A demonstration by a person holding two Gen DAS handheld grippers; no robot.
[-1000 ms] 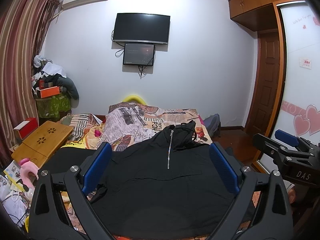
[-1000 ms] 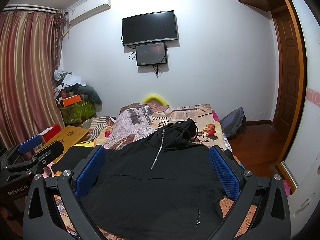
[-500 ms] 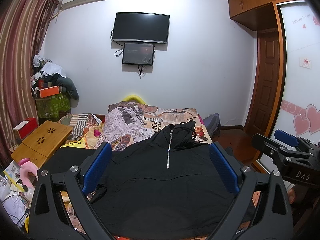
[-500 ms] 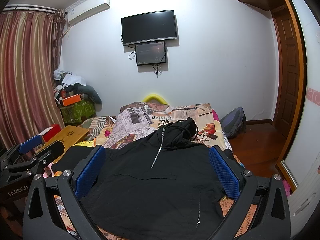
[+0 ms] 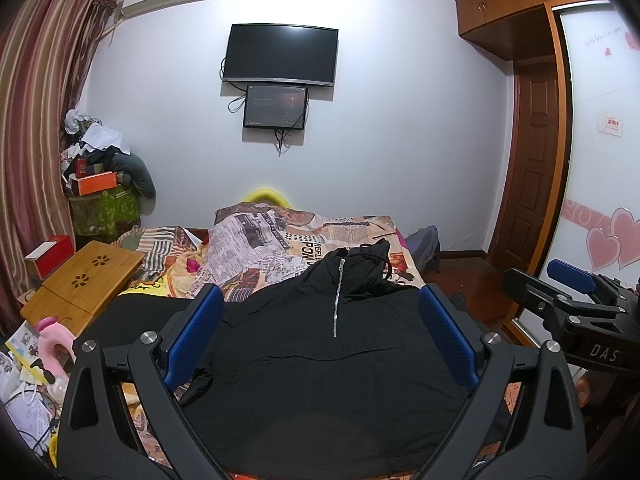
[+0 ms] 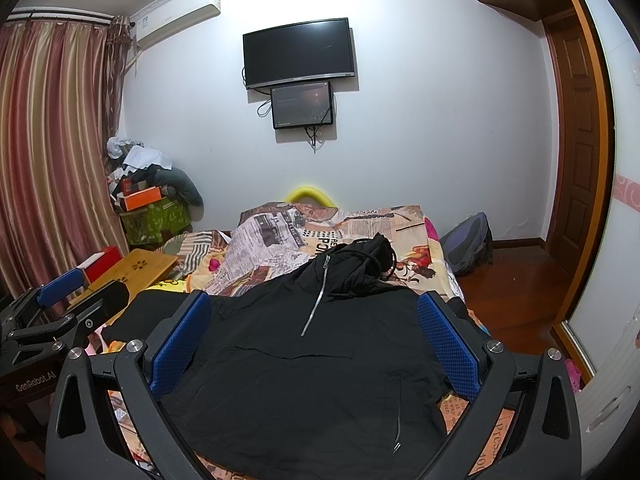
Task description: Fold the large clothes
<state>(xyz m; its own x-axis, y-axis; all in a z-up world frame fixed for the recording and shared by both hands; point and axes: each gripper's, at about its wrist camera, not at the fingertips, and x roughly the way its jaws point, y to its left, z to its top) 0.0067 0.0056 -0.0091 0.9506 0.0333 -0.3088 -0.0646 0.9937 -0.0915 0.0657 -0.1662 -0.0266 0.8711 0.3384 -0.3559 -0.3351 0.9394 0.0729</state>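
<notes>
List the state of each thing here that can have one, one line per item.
black hooded jacket: spread flat on the bed, unfolded, front up, zipper closed.
left hand-held gripper: open, holding nothing, above the jacket.
right hand-held gripper: open, holding nothing, above the jacket.
wall TV: screen dark.
small monitor: on, dim picture.
wooden door: shut.
curtain: drawn.
folding lap table: lying flat at the bedside.
</notes>
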